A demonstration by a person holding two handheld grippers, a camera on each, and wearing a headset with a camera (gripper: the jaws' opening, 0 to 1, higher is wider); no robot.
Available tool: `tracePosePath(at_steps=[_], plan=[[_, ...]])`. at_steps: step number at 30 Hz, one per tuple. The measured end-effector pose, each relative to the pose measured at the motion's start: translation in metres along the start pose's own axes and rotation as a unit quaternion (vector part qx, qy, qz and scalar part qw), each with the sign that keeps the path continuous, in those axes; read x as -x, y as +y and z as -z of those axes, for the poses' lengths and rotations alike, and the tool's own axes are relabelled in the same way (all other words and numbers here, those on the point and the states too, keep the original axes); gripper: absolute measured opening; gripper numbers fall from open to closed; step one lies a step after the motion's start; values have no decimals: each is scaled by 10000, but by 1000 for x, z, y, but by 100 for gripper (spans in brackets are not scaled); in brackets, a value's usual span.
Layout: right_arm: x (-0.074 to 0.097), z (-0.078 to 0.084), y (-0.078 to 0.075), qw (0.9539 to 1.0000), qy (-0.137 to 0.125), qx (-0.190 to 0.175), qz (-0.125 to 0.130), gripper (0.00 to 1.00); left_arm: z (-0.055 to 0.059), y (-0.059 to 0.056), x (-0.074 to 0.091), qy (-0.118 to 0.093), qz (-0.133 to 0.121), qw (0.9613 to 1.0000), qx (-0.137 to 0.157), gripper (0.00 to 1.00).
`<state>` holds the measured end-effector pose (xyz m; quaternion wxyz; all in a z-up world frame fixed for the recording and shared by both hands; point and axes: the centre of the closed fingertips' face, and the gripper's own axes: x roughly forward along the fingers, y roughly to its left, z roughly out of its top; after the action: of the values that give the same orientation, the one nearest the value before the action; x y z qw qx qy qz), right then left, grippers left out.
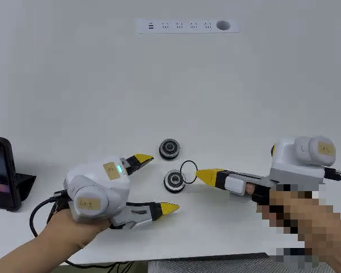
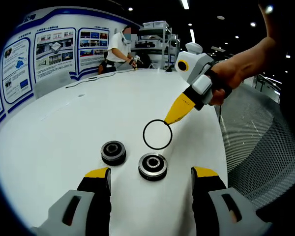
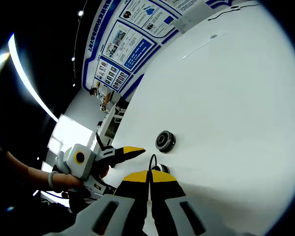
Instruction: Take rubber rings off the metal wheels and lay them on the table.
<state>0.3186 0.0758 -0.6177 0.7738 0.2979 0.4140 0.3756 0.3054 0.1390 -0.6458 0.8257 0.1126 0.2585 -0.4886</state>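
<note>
The right tool (image 1: 200, 175) has its yellow tips pinched shut on a thin black rubber ring (image 1: 181, 169); the ring hangs from those tips just beside the nearer wheel (image 1: 174, 180) and is off it; whether it touches the counter (image 1: 244, 102) I cannot tell. The left tool (image 1: 157, 183) is spread wide with nothing between its jaws; in the left gripper view the nearer wheel (image 2: 153, 166) lies just ahead of the two tips, with the ring (image 2: 143, 135) beyond it. The second wheel (image 1: 169, 149) lies flat a little further back, apart from the first; a phone (image 1: 0, 173) stands at the left edge; a power strip (image 1: 187, 25) lies at the far side.
</note>
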Motion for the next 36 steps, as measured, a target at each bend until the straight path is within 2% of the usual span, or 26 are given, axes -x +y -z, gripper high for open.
tracePosePath(at_steps=[9,21,29,34,36], plan=[[13,-10,-24,9994,-157,-104,302,2,2,5,2,18,-82,10000,50,67],[13,2,-54,9964,-9,-154,835,2,5,6,5,43,-103,9999,90,66],[14,1,-59,9943,48,238,1037,7,5,6,6,46,-90,9999,116,65],[17,0,-67,9887,219,777,1266,13,4,5,5,30,-61,9999,116,63],[18,0,-65,9860,276,1027,1282,13,3,5,5,27,-66,9999,120,63]])
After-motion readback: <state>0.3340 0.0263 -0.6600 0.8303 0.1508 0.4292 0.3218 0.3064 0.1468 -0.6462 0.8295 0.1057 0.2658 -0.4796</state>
